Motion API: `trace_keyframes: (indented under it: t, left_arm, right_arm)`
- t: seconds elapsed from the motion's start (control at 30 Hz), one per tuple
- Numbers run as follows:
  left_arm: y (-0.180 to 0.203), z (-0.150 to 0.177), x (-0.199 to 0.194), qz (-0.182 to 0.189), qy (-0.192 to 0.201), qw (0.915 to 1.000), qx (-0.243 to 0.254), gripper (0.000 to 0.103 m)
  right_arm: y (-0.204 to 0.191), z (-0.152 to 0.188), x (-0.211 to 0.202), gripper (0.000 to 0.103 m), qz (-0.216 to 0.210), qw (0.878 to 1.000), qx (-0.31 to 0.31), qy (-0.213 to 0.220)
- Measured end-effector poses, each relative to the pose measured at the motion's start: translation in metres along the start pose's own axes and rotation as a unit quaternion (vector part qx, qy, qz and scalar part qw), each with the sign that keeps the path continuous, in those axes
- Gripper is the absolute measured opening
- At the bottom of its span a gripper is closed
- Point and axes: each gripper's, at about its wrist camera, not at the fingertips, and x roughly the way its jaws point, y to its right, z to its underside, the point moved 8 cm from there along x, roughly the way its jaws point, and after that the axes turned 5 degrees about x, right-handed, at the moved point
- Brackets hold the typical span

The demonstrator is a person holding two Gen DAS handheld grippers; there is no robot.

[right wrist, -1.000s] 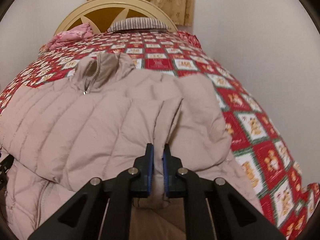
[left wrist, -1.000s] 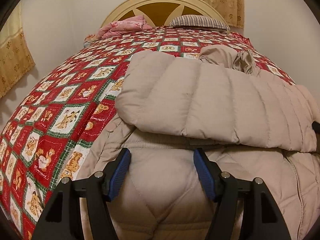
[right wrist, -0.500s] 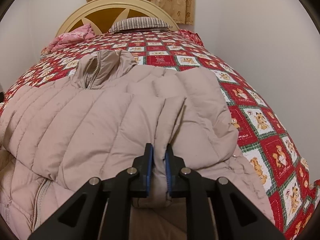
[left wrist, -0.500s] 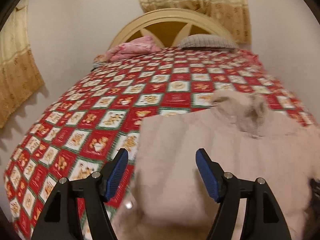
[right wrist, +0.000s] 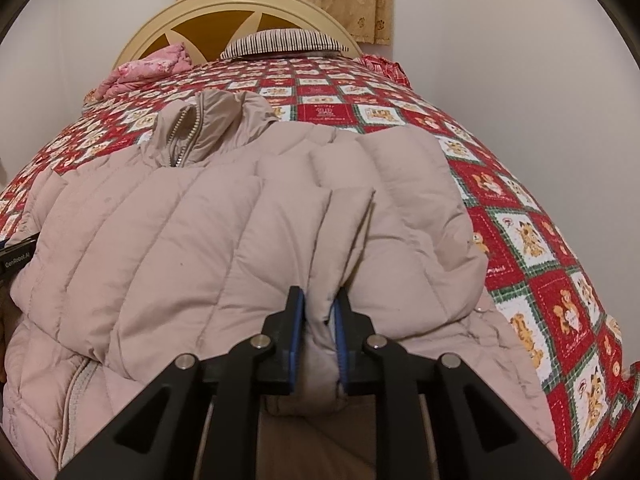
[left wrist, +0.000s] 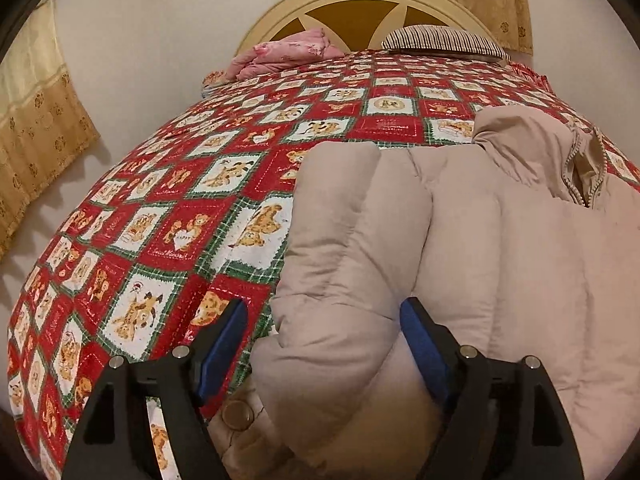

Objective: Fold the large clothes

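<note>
Jacket (right wrist: 208, 248), beige and quilted, lies across near end of bed (left wrist: 168, 216), collar (right wrist: 200, 132) toward far headboard. Sleeve or side panel already brought over the body: a doubled layer sits on top, lower layer with hem and snap button (left wrist: 238, 416) showing beneath at near edge. Judged roughly mid-fold; first tuck looks in, lengthwise fold and final squaring still to do.

Right tongs (right wrist: 318, 324) pinching a puffy ridge of the upper layer near its near-right edge, jaws nearly together with fabric bulging between. Left tongs (left wrist: 322, 344) spread wide, straddling the rolled left edge of the folded panel, pads not pressing cloth that I can see.

Pink bundle (left wrist: 288, 52) and striped pillow (left wrist: 440, 40) at far end, well apart from jacket
</note>
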Motion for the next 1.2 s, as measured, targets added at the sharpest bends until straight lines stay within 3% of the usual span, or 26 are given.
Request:
trace_keyframes:
  t: [0.6, 0.77, 0.93, 1.2]
  left_arm:
    - [-0.002, 0.001, 0.0, 0.004, 0.0, 1.0, -0.006, 0.082]
    - [-0.003, 0.002, 0.0, 0.009, -0.001, 0.9999, -0.01, 0.082]
    - [-0.005, 0.002, 0.0, 0.015, -0.001, 0.9998, -0.016, 0.082]
    - [-0.006, 0.002, 0.002, 0.022, -0.002, 0.9995, -0.023, 0.082]
  right_arm:
    - [-0.003, 0.0, 0.001, 0.021, 0.026, 0.999, -0.022, -0.016]
    - [0.011, -0.005, -0.026, 0.035, 0.047, 0.999, -0.017, -0.003]
    - [0.017, -0.023, -0.064, 0.035, 0.065, 0.997, -0.028, 0.035]
    - [-0.038, -0.044, -0.044, 0.035, 0.008, 0.998, -0.054, 0.023]
